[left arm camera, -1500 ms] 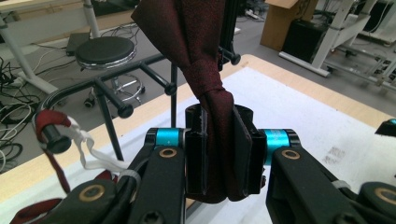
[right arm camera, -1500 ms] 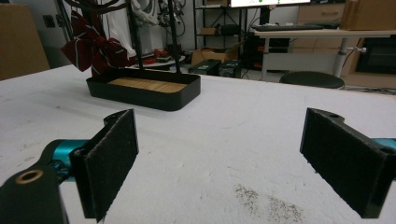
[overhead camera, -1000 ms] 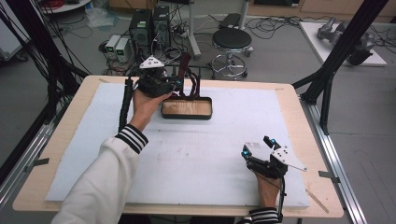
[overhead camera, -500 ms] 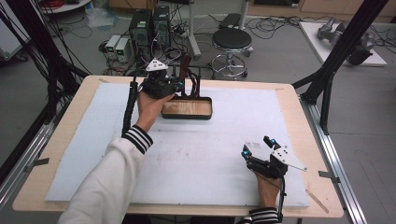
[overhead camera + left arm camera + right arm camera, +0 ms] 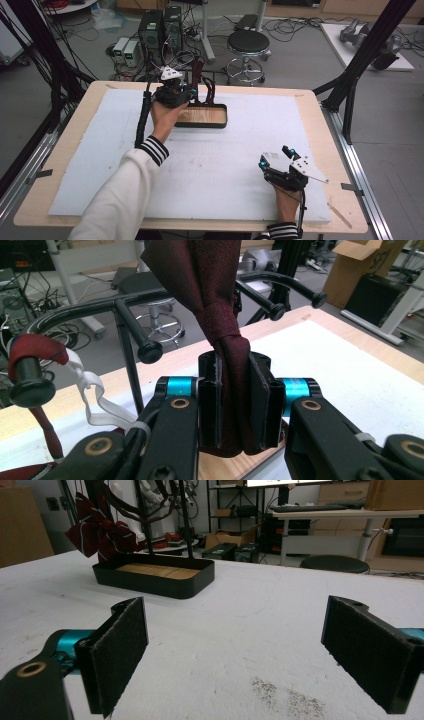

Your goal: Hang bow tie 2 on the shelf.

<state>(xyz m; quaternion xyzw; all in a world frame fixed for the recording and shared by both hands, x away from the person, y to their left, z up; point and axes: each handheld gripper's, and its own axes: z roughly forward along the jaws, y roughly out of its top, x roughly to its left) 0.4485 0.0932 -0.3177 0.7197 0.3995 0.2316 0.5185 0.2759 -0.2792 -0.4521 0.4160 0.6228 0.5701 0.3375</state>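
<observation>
Left gripper (image 5: 235, 405) at far edge of white foam-covered table (image 5: 240, 150), jaws clamped on knot of dark red fabric tie (image 5: 220, 300). Tie hangs from black metal stand with knobbed arms (image 5: 131, 340), above black oblong tray with wooden floor (image 5: 202, 116). Right gripper (image 5: 277, 161) rests near table's front right, jaws wide apart, holding nothing.

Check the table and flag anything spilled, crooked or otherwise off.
Only a faint patch of dark specks soils the white mat near the open right gripper. The black tray sits square, and the left gripper is shut on the maroon tie.
</observation>
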